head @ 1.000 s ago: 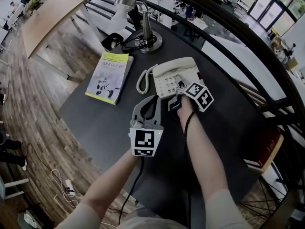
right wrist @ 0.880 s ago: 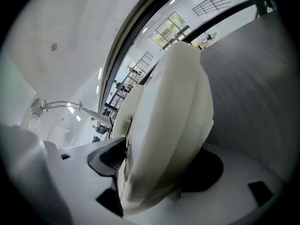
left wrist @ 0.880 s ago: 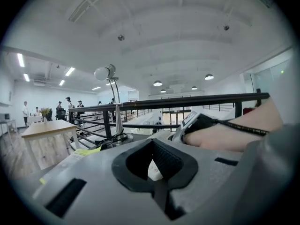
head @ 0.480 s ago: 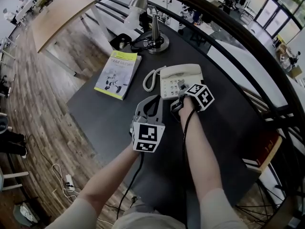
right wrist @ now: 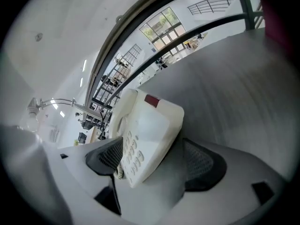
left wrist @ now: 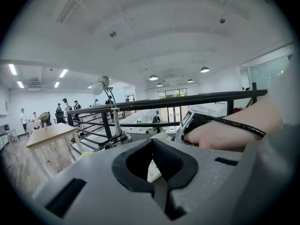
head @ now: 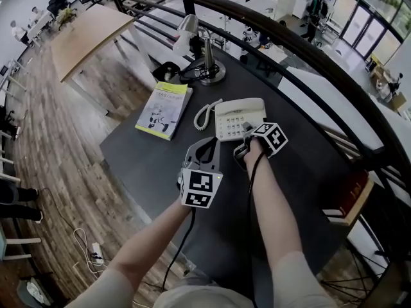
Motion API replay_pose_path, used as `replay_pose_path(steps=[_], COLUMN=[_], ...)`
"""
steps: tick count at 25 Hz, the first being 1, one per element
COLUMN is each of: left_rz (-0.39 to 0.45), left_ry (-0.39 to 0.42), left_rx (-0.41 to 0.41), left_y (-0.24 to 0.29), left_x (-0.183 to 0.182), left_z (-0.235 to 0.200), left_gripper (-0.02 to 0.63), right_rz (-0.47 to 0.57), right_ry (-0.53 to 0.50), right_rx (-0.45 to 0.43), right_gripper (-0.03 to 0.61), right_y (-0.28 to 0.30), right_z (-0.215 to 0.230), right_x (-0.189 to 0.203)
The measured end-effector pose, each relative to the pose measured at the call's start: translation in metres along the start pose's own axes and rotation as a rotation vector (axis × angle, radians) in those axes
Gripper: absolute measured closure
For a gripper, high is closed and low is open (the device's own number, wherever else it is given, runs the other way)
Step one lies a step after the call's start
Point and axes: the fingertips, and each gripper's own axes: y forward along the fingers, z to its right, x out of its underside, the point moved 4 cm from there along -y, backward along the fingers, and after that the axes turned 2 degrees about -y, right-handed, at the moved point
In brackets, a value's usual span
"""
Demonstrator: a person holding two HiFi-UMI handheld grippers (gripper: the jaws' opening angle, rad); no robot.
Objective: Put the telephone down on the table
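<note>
Cream telephone (head: 239, 118) lies flat on the dark counter (head: 148, 165) — set down, apparently; the right tongs (head: 246, 133) have just been opening and stand wide round its near end (releasing it, I judge). Left tongs (head: 209, 142) are closed, empty — idle.

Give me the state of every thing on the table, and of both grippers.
telephone: flat on the table, handset on its cradle.
right gripper: jaws have just been opening, now wide, the telephone's edge between them, not gripped.
left gripper: shut, empty.
booklet: closed, lying flat.
desk lamp: standing upright.
</note>
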Motion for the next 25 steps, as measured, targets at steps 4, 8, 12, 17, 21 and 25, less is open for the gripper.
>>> replay_pose_path(steps=[4,8,12,17,21,25], left_rz=[0.014,0.069,0.119,0.151,0.177,0.215], left_ry=[-0.023,-0.023,-0.036,-0.048,-0.050,0.004], left_rx=[-0.020,-0.031,-0.057,-0.087,-0.100,-0.101], left_y=[-0.019,-0.036,-0.064,-0.110,-0.154,-0.196], left_x=[-0.024,-0.058,-0.090,-0.113,-0.129,-0.144], left_z=[0.003,0.003,0.003,0.003,0.011,0.024], left_gripper=[0.610,0.611,0.610,0.610,0.609,0.610], right_rz=[0.051,0.173,0.277,0.426,0.641,0.802], right_ry=[-0.070,-0.237,-0.360,-0.551,-0.863,-1.054], right_rx=[-0.062,-0.138,-0.239,-0.342,-0.346,-0.366], right_gripper=[0.210,0.403,0.455,0.478,0.495,0.499], right_y=[-0.041,-0.098,-0.165,-0.260,-0.352,-0.429], right_z=[-0.017,-0.045,-0.070,-0.097,-0.120,-0.132], right_x=[-0.012,-0.033,-0.040,-0.030,-0.014,0.011])
